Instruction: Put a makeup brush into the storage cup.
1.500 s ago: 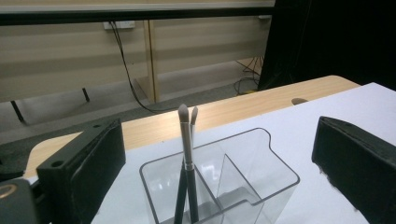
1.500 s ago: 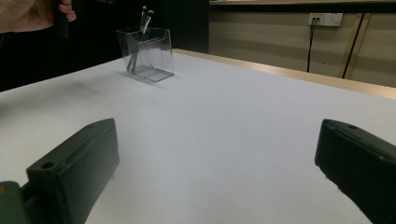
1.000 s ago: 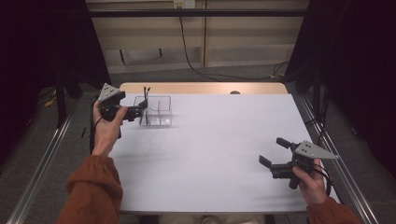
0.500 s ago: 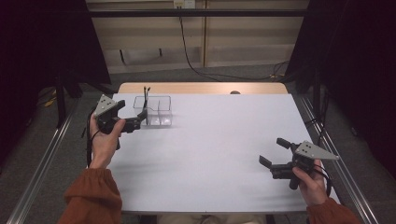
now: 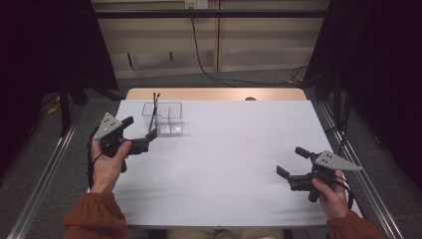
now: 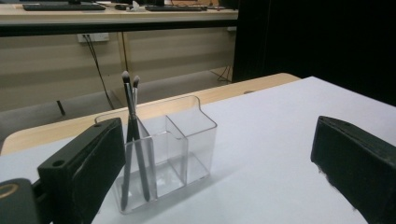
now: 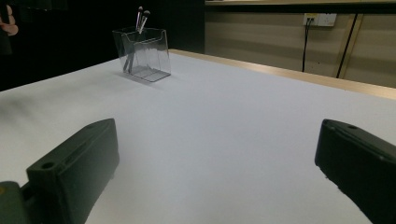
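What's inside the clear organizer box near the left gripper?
The clear organizer holds two makeup brushes standing tilted in its end compartment, bristles up. The other compartments look empty. One jaw of the left gripper covers that compartment's lower corner in the left gripper view.

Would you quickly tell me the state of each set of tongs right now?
Left tongs: open, holding nothing, beside the clear organizer.
Right tongs: open, holding nothing, over the white table.

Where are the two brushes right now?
In the high view, the brushes stand in the left end compartment of the clear organizer, at the table's far left, just beyond the open left gripper.
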The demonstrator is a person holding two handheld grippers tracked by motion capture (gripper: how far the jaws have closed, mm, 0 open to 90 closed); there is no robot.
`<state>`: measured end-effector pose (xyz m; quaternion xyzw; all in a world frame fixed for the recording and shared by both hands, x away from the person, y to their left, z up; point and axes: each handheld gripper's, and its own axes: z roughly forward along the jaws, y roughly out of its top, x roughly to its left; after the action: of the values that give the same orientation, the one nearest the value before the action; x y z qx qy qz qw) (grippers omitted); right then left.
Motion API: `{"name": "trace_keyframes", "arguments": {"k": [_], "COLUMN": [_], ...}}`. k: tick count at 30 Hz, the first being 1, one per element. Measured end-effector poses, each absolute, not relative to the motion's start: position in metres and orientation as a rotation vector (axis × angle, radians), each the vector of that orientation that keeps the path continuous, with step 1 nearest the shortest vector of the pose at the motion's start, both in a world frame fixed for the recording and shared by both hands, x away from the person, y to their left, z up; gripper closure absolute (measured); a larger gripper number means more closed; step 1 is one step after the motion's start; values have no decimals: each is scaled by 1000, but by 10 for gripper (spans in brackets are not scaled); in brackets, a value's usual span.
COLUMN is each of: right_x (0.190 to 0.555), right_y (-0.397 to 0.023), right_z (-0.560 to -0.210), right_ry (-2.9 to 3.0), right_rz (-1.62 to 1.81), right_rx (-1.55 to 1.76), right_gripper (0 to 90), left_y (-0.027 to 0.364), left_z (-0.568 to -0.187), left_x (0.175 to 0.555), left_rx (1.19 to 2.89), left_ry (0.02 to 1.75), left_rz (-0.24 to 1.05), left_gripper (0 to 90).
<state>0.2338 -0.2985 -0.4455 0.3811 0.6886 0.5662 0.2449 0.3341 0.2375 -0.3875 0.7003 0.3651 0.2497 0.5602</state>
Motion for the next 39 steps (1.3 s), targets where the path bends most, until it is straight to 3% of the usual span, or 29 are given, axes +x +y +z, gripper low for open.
{"name": "trace_keyframes", "arguments": {"k": [39], "right_x": [230], "right_y": [-301], "right_z": [-445], "right_ry": [1870], "right_rz": [1546], "right_rx": [1043], "right_gripper": [0], "left_y": [259], "left_z": [-423], "left_x": [262], "left_rx": [1660], "left_ry": [878], "left_rz": [594], "left_gripper": [28]}}
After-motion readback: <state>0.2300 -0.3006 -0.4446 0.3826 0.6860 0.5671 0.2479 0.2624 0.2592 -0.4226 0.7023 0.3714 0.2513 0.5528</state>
